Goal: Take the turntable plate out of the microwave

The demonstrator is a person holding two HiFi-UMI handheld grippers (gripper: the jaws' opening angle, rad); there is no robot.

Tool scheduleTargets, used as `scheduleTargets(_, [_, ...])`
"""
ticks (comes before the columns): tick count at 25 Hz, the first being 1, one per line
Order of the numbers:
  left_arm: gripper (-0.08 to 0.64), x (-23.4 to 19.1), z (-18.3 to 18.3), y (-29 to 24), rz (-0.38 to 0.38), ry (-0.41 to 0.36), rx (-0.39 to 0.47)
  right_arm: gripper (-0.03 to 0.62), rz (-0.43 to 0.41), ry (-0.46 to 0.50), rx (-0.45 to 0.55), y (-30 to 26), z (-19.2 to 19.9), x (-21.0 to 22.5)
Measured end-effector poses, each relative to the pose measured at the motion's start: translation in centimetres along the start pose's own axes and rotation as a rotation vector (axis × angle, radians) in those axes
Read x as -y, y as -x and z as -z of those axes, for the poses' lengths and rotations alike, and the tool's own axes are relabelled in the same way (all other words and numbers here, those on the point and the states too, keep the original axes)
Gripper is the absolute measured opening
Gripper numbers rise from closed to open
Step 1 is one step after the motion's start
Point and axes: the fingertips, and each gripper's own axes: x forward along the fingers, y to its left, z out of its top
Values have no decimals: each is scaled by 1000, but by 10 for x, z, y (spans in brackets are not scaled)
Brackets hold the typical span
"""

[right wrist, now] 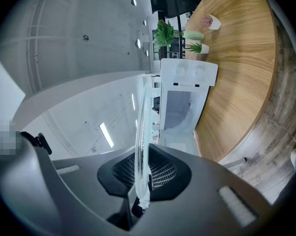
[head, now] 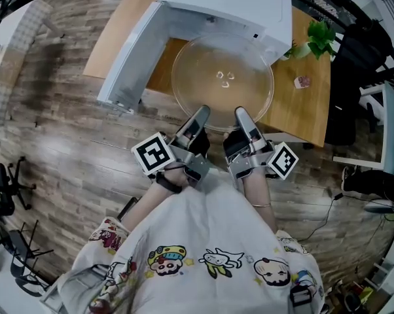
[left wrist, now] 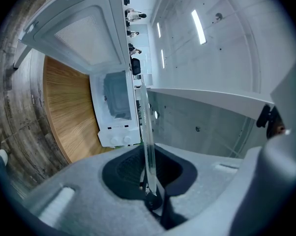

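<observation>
The round clear glass turntable plate (head: 223, 77) hangs level in front of the open white microwave (head: 230, 5), over the wooden table's (head: 305, 113) near edge. My left gripper (head: 200, 114) is shut on the plate's near rim, left of middle. My right gripper (head: 243, 115) is shut on the same rim just to its right. In the left gripper view the plate (left wrist: 148, 141) shows edge-on as a thin glass strip pinched in the left gripper (left wrist: 150, 193). The right gripper view shows the same edge (right wrist: 144, 132) clamped in the right gripper (right wrist: 139, 195), with the microwave (right wrist: 183, 107) beyond.
The microwave door (head: 128, 64) stands swung out to the left. A green plant (head: 315, 41) and a small pink pot (head: 302, 82) sit on the table to the right. Black office chairs (head: 4, 182) stand on the wood floor at the left.
</observation>
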Motion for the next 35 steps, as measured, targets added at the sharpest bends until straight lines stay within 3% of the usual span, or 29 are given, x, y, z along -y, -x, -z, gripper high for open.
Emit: scheduleTargets(35, [28,-6,-21,-17,10,10,28,32,-6,-32,-35,-25,-10,9])
